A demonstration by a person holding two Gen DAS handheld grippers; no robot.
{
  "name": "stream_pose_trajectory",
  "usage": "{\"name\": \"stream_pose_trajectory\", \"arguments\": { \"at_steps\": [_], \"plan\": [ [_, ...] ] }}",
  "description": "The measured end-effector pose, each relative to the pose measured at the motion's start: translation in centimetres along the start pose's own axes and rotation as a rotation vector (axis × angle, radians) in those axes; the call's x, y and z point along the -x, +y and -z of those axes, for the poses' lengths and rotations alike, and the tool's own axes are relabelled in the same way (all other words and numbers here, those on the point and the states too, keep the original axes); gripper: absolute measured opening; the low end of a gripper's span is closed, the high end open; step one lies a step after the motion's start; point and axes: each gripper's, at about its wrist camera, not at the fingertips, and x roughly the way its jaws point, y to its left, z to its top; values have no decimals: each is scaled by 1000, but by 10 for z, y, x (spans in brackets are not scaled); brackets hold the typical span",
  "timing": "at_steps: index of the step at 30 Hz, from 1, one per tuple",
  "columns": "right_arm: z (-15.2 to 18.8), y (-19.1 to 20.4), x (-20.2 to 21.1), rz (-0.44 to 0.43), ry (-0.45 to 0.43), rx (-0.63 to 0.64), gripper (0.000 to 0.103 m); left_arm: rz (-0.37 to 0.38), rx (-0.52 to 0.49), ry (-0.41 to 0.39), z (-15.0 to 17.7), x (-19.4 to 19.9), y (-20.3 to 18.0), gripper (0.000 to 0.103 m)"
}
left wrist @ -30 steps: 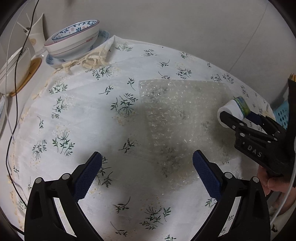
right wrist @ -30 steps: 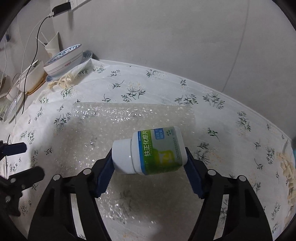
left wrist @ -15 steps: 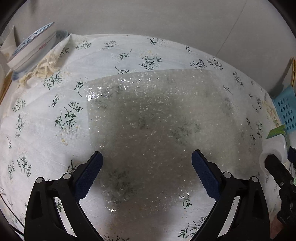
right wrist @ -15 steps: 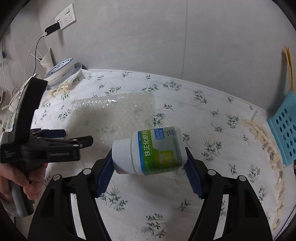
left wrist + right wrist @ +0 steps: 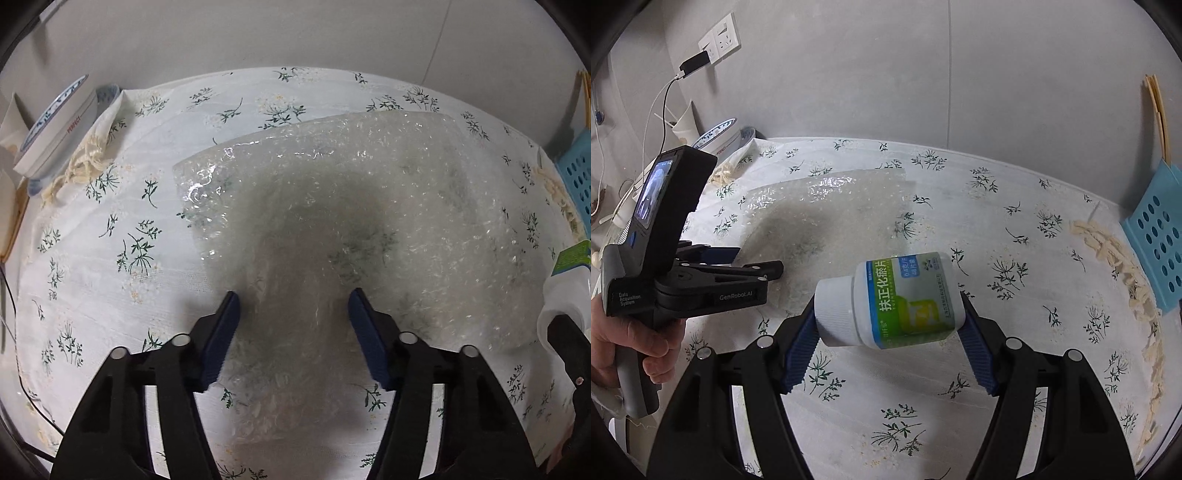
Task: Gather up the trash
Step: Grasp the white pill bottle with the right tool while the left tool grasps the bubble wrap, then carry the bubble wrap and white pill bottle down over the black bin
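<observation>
Right wrist view: one right tool [image 5: 888,326] grips one pill bottle [image 5: 886,302]; at 9 o'clock, one left tool [image 5: 291,332] closing over one bubble-wrap sheet [image 5: 369,206], pads not pressing.

Left tool [image 5: 293,317] closing, over bubble wrap [image 5: 369,206]

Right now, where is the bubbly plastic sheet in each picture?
Left wrist view: the bubble wrap fills the middle, running between the fingers.
Right wrist view: it lies left of centre, behind the bottle.
Shared landmark: the blue-rimmed bowl, far left.
</observation>
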Motion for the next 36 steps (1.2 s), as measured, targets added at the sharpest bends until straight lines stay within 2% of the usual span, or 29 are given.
{"name": "stream_pose_trajectory", "arguments": {
  "at_steps": [2, 8, 20, 36],
  "plan": [
    [1, -1, 0, 1, 4, -5, 67, -1, -6, -7, 0, 2, -3, 39],
    [3, -3, 1, 7, 4, -19, 67, -28, -24, -27, 4, 9, -3, 18],
    [8, 7, 19, 21, -28, -46, 67, 5, -14, -75, 23, 41, 16, 14],
    [33, 36, 79, 59, -87, -78, 67, 57, -7, -120, 70, 100, 30, 13]
  ]
}}
